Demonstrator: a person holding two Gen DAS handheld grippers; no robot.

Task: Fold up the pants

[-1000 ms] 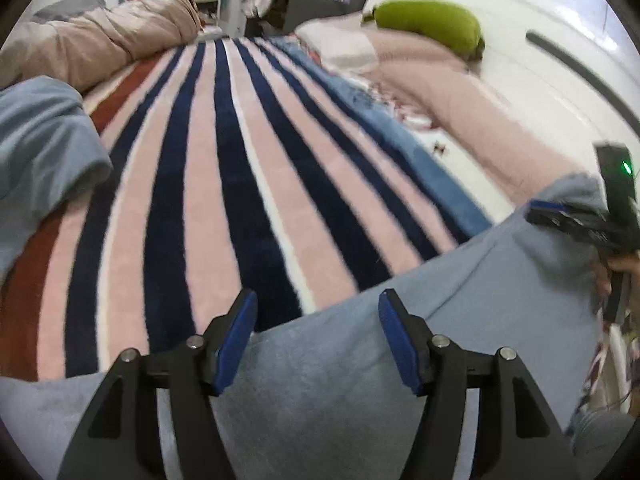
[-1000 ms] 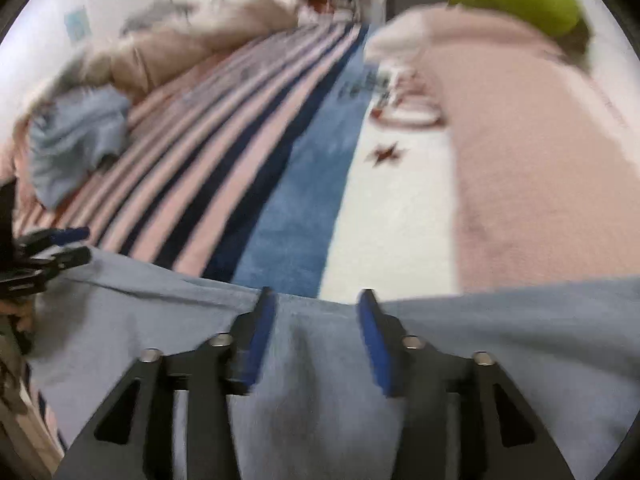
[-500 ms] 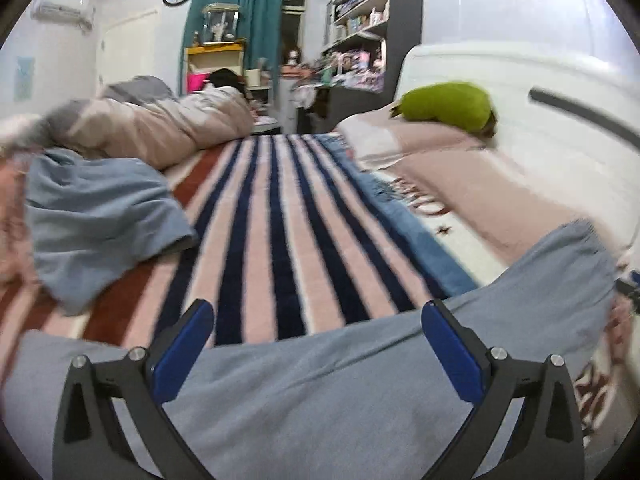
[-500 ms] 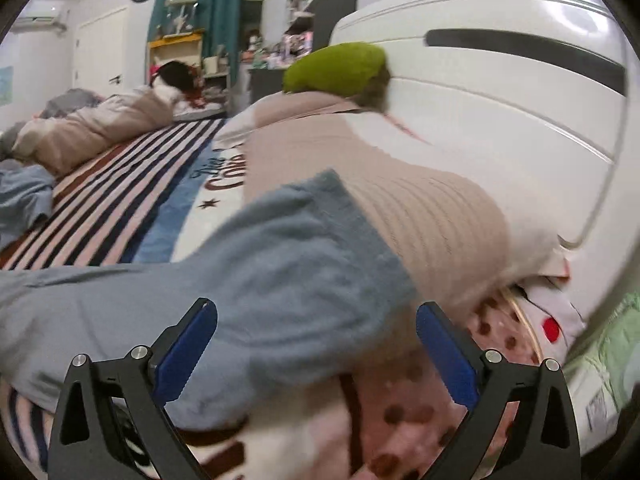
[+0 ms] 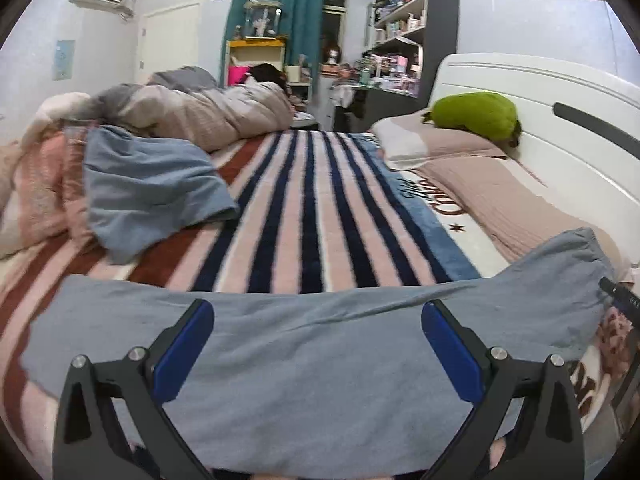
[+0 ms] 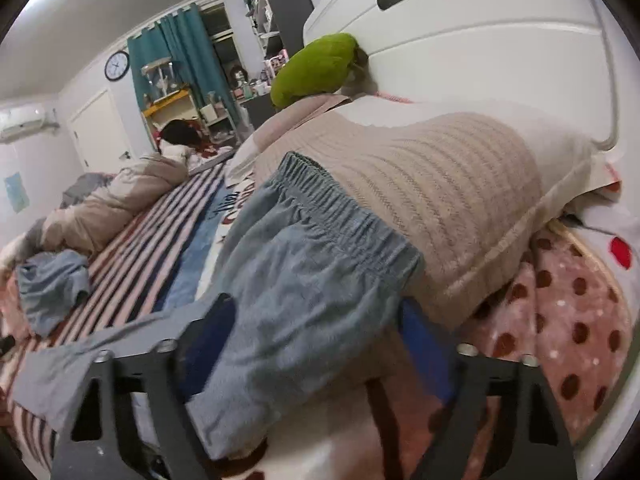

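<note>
Light blue pants lie spread sideways across the near edge of the striped blanket. Their elastic waistband rests against a beige pillow by the headboard. My left gripper is open and empty, hovering over the middle of the pants. My right gripper is open and empty, its jaws spread on either side of the waist end of the pants. The tip of the right gripper shows at the right edge of the left wrist view.
A second crumpled blue garment lies on the left of the bed. A bunched beige duvet lies at the far end. A green cushion rests against the white headboard. A polka-dot blanket hangs at the right.
Both grippers have opened wide and let go of the pants, which now lie flat on the bed. Both have pulled back and tilted up; the right one has swung toward the headboard.
</note>
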